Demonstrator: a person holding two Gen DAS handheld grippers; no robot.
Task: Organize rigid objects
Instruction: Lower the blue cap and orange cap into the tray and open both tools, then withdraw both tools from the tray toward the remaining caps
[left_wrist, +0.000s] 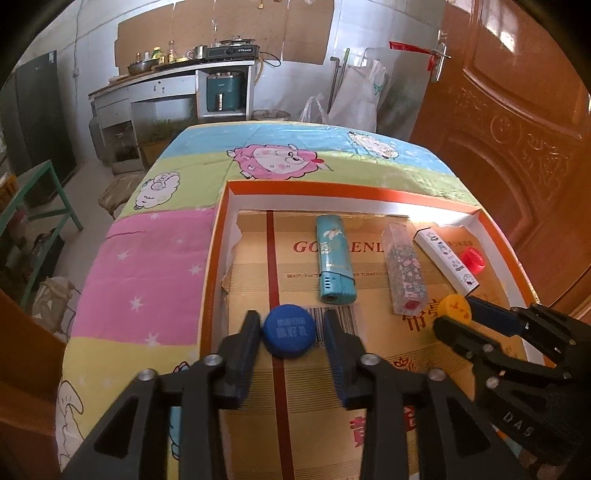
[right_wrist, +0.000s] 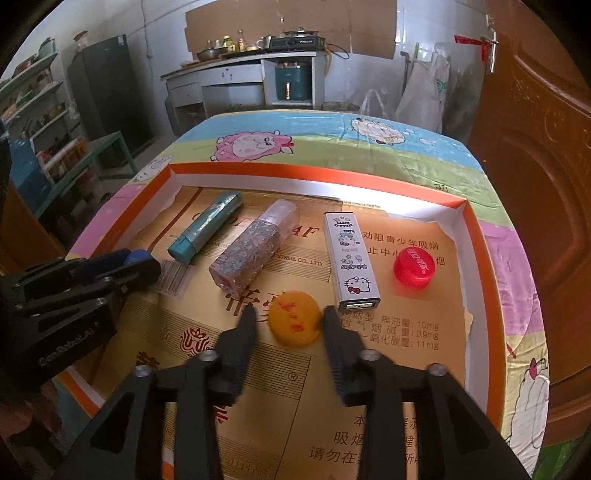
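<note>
**Two caps between my fingers, both let go on the tray floor**

Left wrist view: my left gripper (left_wrist: 290, 325) stands part open around the blue cap (left_wrist: 289, 330), which lies flat on the cardboard lining near the front edge of the orange tray (left_wrist: 354, 192). One finger is just at the cap's left side, the other stands clear on the right, so I hold nothing. To finish this step well I judge I should pull straight back along the fingers' line without nudging the cap sideways. Ahead lie the teal lighter (left_wrist: 334, 264), the floral lighter (left_wrist: 404, 271) and the white lighter (left_wrist: 445, 258) in a row towards the back wall, with the red cap (left_wrist: 472, 260) beside the white one. My right gripper (left_wrist: 456, 315) comes in from the right edge at the yellow cap (left_wrist: 457, 308), so the two tools are close; I would keep them from crossing.

Right wrist view: my right gripper (right_wrist: 290, 315) is part open about the yellow cap (right_wrist: 294, 323), with gaps on both sides as far as the blur allows, so nothing is gripped. The cap lies mid-front on the tray floor, just before the floral lighter (right_wrist: 255, 245) and beside the white lighter (right_wrist: 351, 260). The teal lighter (right_wrist: 205, 229) sits towards the left rear; the red cap (right_wrist: 413, 266) near the right wall. My left gripper (right_wrist: 138, 262) lies at the left edge, over the blue cap (right_wrist: 137, 255).
</note>
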